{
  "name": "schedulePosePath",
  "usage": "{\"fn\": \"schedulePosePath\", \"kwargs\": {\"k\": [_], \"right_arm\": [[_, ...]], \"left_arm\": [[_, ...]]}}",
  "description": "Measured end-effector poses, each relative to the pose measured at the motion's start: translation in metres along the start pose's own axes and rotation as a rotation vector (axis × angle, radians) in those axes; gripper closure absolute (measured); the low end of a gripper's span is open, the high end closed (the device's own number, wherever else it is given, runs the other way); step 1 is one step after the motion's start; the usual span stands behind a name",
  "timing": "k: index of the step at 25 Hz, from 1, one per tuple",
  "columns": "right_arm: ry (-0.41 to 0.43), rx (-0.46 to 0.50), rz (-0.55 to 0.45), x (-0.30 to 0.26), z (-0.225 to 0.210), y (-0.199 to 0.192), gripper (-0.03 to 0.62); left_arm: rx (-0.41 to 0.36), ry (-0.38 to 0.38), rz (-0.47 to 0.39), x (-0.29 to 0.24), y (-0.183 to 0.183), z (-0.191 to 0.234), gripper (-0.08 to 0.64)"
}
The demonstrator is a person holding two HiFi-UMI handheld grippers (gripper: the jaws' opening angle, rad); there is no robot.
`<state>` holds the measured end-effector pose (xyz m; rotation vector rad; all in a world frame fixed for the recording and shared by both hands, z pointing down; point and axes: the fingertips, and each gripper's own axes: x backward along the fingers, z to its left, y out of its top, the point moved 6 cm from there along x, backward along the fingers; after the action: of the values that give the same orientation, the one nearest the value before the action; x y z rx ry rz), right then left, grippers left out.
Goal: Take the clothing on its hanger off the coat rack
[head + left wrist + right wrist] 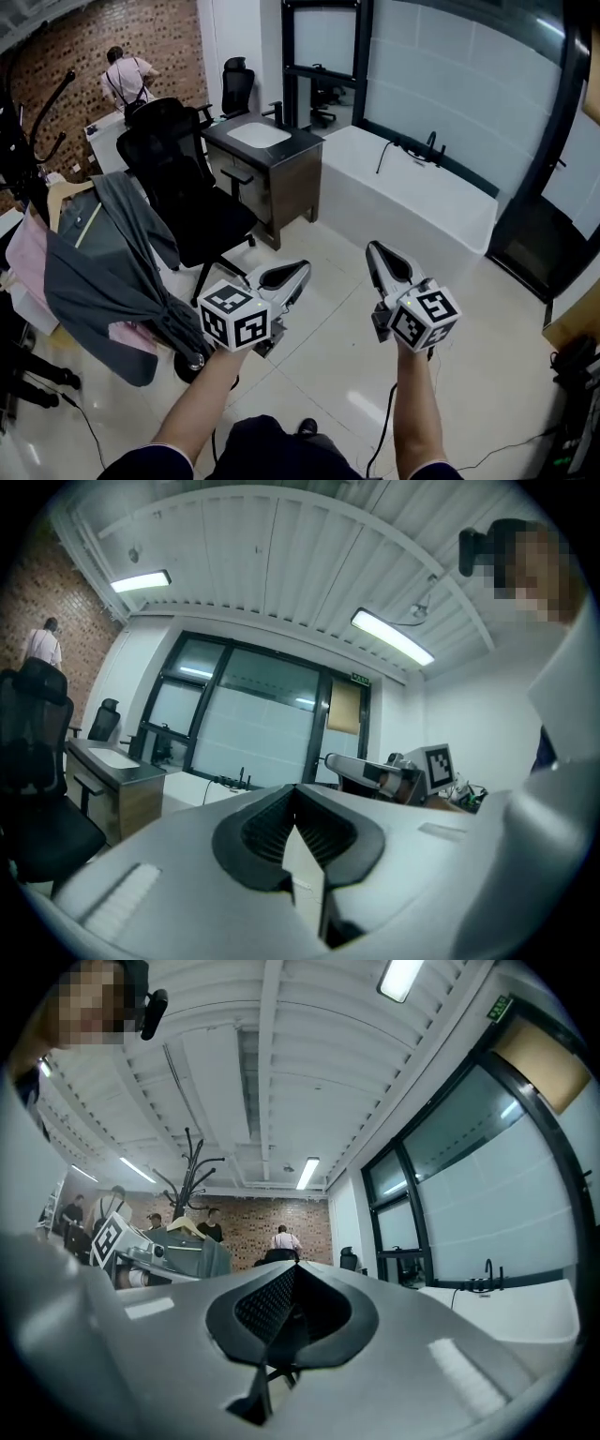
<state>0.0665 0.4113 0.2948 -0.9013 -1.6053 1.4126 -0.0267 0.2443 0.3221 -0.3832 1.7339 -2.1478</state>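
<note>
Brick wall (159, 37) closed the far side of the room, and glossy floor tiles (328, 366) lay below us. We held both forearms out ahead, roughly parallel and wrists straight, so that both tools pointed about level across the room.

Our left hand-held gripper (296, 272) had its jaws pressed together with nothing between them; its own view showed the ribbed pads meeting at the tip. Our right hand-held gripper (376, 249) was likewise pressed together and empty, well apart from the left one and at much the same height.

The clothing (103, 262), a grey garment with pink cloth showing under it, hung on its hanger (62, 193) by the rack (17, 150), off to our left and beside a black chair (178, 169). Neither tool touched it. The left one was the nearer, with the garment's lower edge just left of its marker cube. In the right gripper view the rack's dark branches rose above the hanger, with the brick wall behind.
</note>
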Motion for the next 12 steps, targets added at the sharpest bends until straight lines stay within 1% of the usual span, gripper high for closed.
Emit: {"fn": "schedulePosePath", "kwargs": {"k": [6,8,12], "right_arm": [[0.086,0.003,-0.022,-0.048,-0.032,0.002,0.591],[0.119,-0.002,-0.022,-0.076,-0.038,-0.001,0.591],[0.189,0.000,-0.009,-0.134,-0.046,-0.015,0.591]], "left_arm": [[-0.026,0.083,-0.025,-0.023,0.014,0.033,0.548],[-0.027,0.113,-0.037,-0.026,0.019,0.054,0.548],[-0.015,0.176,-0.056,-0.029,0.016,0.103,0.548]]}}
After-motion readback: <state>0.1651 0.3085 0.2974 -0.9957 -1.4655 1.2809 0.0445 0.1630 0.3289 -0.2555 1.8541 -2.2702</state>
